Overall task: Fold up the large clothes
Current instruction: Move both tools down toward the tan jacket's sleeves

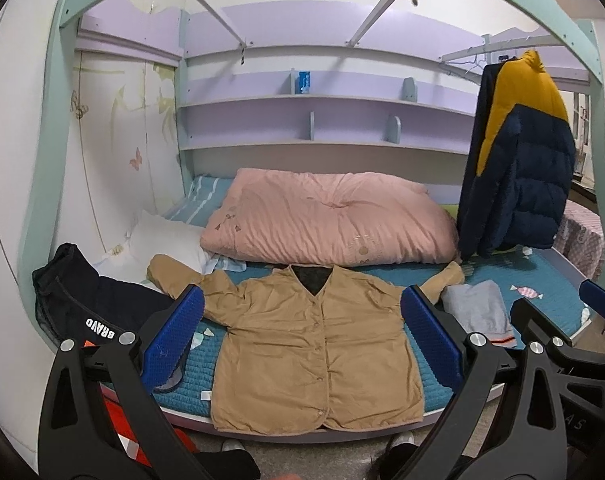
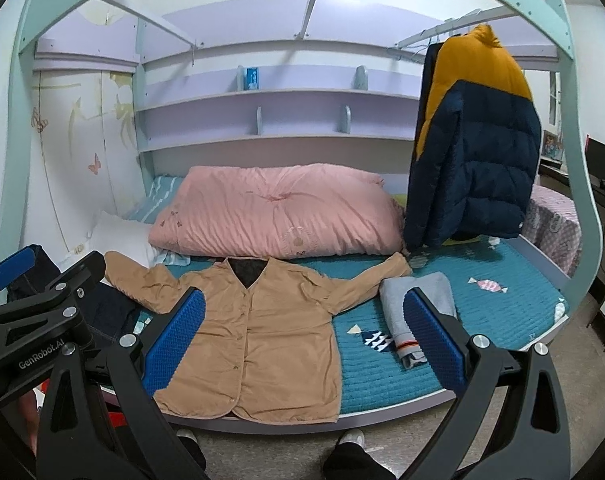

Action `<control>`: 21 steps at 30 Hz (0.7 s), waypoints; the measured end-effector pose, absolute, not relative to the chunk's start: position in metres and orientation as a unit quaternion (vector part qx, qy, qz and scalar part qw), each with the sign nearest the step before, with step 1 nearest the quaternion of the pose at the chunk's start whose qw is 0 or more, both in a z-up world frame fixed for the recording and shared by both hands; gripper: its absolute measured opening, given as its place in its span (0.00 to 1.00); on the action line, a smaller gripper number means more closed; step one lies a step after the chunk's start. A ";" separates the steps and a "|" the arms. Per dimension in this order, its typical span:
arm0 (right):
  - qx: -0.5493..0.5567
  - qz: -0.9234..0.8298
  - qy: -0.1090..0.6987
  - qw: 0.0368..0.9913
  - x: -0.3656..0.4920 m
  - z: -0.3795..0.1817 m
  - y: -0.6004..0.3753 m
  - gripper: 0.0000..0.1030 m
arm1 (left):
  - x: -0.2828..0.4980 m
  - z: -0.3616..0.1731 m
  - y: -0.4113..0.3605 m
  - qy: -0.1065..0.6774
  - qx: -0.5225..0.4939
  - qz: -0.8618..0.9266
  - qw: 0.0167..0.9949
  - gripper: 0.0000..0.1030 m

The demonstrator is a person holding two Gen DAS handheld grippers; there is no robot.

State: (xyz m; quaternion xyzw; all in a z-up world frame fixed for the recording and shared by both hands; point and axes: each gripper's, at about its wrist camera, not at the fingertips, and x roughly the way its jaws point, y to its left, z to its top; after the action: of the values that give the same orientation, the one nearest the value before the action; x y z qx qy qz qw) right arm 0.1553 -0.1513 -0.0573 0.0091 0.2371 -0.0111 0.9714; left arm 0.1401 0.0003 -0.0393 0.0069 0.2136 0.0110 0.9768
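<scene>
Where the teal quilted bed [image 1: 502, 280] fills the frame, a pink duvet [image 1: 326, 220] lies across its far half; nearer, the tan jacket [image 1: 314, 352] lies flat, buttoned, collar toward the duvet, hem over the near edge, sleeves spread sideways; dark trousers [image 1: 82, 300] reading "BRAVO" sit left, a folded grey garment [image 2: 418, 300] right; left claw [image 1: 302, 344] and right claw [image 2: 302, 344] gape wide, gripping nothing.
</scene>
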 end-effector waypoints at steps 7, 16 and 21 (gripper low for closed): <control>0.007 -0.005 0.246 0.969 0.190 -0.068 -0.142 0.93 | 0.173 -0.052 0.010 0.212 0.015 0.020 0.977 0.96; 0.008 -0.001 0.266 0.964 0.238 -0.091 -0.138 0.93 | 0.226 -0.077 0.021 0.230 0.019 0.012 0.973 0.96; 0.012 0.015 0.298 0.954 0.283 -0.129 -0.127 0.93 | 0.269 -0.111 0.038 0.254 0.013 0.011 0.967 0.96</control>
State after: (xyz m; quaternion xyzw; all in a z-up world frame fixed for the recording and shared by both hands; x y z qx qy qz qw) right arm 0.2831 -0.1271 -0.1286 0.0117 0.2977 0.0154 0.9545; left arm 0.2693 0.0384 -0.1106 0.0134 0.2537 0.0110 0.9671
